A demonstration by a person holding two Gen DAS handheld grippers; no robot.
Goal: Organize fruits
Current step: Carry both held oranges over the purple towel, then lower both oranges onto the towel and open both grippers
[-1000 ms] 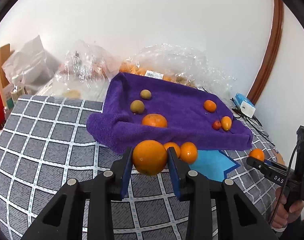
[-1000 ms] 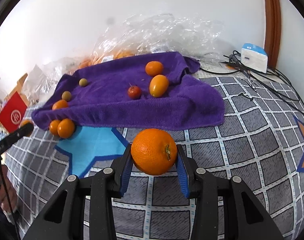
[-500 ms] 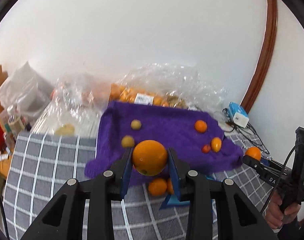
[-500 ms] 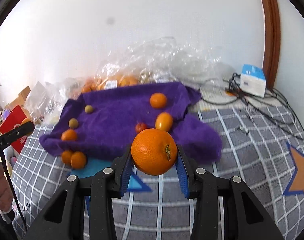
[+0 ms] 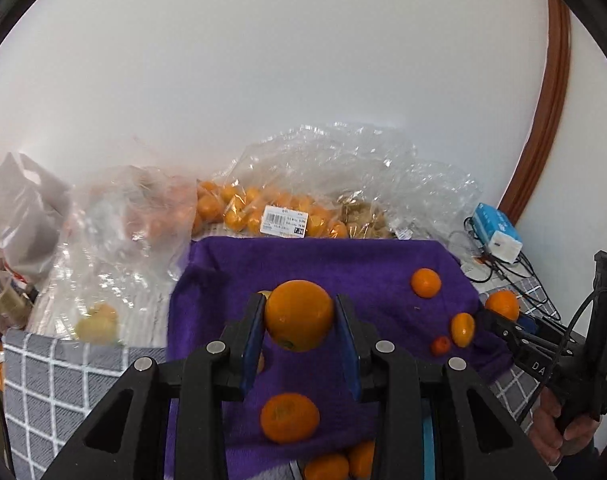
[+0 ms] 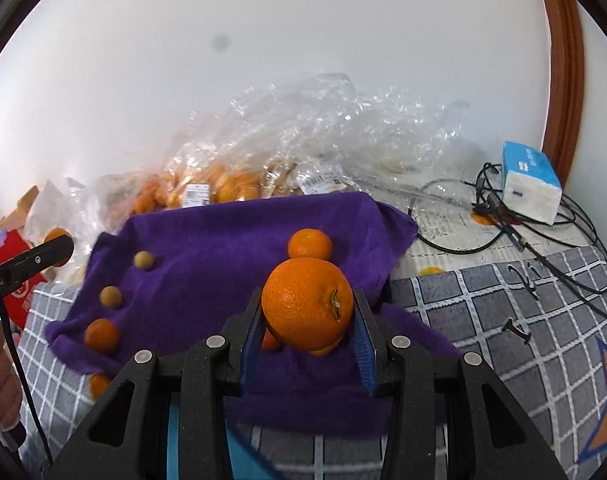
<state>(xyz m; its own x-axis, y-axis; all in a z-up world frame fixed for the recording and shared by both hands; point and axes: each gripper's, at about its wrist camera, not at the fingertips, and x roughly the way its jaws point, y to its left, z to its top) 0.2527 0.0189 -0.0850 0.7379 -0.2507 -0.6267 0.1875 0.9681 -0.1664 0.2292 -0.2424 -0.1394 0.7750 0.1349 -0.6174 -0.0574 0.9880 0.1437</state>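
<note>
My left gripper (image 5: 299, 322) is shut on an orange (image 5: 299, 314) and holds it above the purple towel (image 5: 343, 268). My right gripper (image 6: 308, 322) is shut on a larger orange (image 6: 307, 303), also above the purple towel (image 6: 223, 240). On the towel lie a mandarin (image 5: 289, 417), a small orange (image 5: 425, 282), a kumquat (image 5: 462, 329) and a small red fruit (image 5: 440, 345). The right wrist view shows a small orange (image 6: 309, 243), two round brown fruits (image 6: 144, 259) and a mandarin (image 6: 101, 334) on it. Two oranges (image 5: 331, 466) lie off the towel's front edge.
Clear plastic bags of fruit (image 5: 271, 212) lie behind the towel against the white wall. A blue and white tissue pack (image 6: 529, 182) and black cables (image 6: 515, 236) sit at the right. A grey checked cloth (image 6: 503, 320) covers the table. A red box (image 6: 17, 268) stands at the left.
Both grippers have risen and moved forward over the towel, each still holding its orange. The towel and bags now look nearer and lower in both views.
</note>
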